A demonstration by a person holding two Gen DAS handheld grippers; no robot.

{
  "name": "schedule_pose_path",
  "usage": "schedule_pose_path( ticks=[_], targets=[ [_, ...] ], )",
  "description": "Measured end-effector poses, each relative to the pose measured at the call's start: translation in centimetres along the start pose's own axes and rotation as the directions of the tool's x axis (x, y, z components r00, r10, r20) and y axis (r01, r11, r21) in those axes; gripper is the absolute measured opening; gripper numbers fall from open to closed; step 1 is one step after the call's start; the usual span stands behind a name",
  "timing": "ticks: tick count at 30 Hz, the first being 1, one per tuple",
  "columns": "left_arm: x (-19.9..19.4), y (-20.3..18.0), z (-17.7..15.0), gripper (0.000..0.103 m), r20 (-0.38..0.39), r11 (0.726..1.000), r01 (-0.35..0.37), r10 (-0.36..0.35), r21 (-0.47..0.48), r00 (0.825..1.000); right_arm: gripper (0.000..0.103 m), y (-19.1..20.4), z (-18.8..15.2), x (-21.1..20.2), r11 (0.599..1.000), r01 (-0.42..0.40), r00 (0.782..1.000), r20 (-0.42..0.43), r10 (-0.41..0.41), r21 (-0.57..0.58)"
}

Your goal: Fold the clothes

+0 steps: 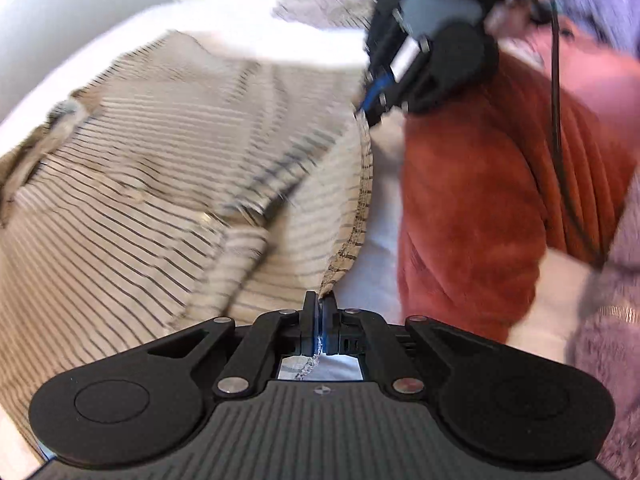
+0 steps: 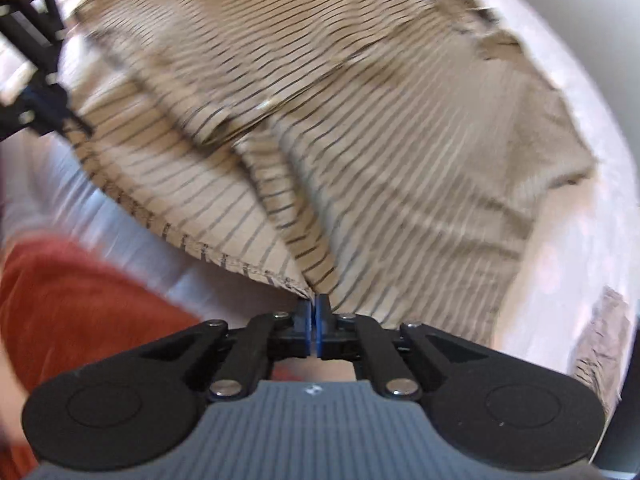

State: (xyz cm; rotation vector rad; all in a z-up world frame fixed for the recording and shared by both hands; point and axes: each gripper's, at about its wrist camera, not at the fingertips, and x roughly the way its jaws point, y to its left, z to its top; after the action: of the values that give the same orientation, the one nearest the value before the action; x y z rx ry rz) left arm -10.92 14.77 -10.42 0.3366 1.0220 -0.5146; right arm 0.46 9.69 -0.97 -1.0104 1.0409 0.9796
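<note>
A beige shirt with thin dark stripes (image 1: 168, 168) lies spread on a white surface, its collar at the left of the left wrist view. My left gripper (image 1: 319, 304) is shut on the shirt's hem at one corner. My right gripper (image 1: 370, 114) shows in the same view, up along the hem, shut on the hem's other end. In the right wrist view the right gripper (image 2: 314, 307) is shut on the striped shirt (image 2: 360, 140) at its hem corner. The left gripper (image 2: 76, 130) shows at the far left edge, blurred, at the hem.
A rust-red fuzzy garment (image 1: 480, 200) lies right of the shirt; it also shows in the right wrist view (image 2: 80, 300) at lower left. The white surface (image 1: 380, 216) runs between the two. A cable (image 1: 556, 92) hangs from the right gripper. Another patterned cloth (image 2: 604, 340) lies at the right edge.
</note>
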Motion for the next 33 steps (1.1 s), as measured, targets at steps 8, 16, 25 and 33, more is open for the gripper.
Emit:
schedule_pose_path(
  ticks=[8, 16, 25, 33],
  targets=[
    [3.4, 0.3, -1.0, 0.000, -0.142, 0.996, 0.087, -0.086, 0.001, 0.986, 0.002, -0.7, 1.7, 3.1, 0.982, -0.182, 0.975, -0.137, 0.174, -0.047],
    [4.3, 1.1, -1.1, 0.007, -0.206, 0.966, 0.254, -0.257, -0.041, 0.944, 0.012, -1.3, 1.5, 0.8, 0.972, -0.217, 0.971, -0.122, 0.206, -0.087],
    [-0.8, 4.0, -0.6, 0.039, -0.031, 0.979, 0.190, -0.192, -0.077, 0.981, 0.027, -2.4, 2.6, -2.9, 0.967, -0.255, 0.962, 0.097, 0.256, -0.022],
    [3.0, 7.4, 0.4, 0.042, -0.057, 0.974, -0.136, 0.128, -0.180, 0.990, 0.034, 0.7, 5.6, 2.3, 0.976, -0.219, 0.958, 0.185, 0.218, -0.013]
  ],
)
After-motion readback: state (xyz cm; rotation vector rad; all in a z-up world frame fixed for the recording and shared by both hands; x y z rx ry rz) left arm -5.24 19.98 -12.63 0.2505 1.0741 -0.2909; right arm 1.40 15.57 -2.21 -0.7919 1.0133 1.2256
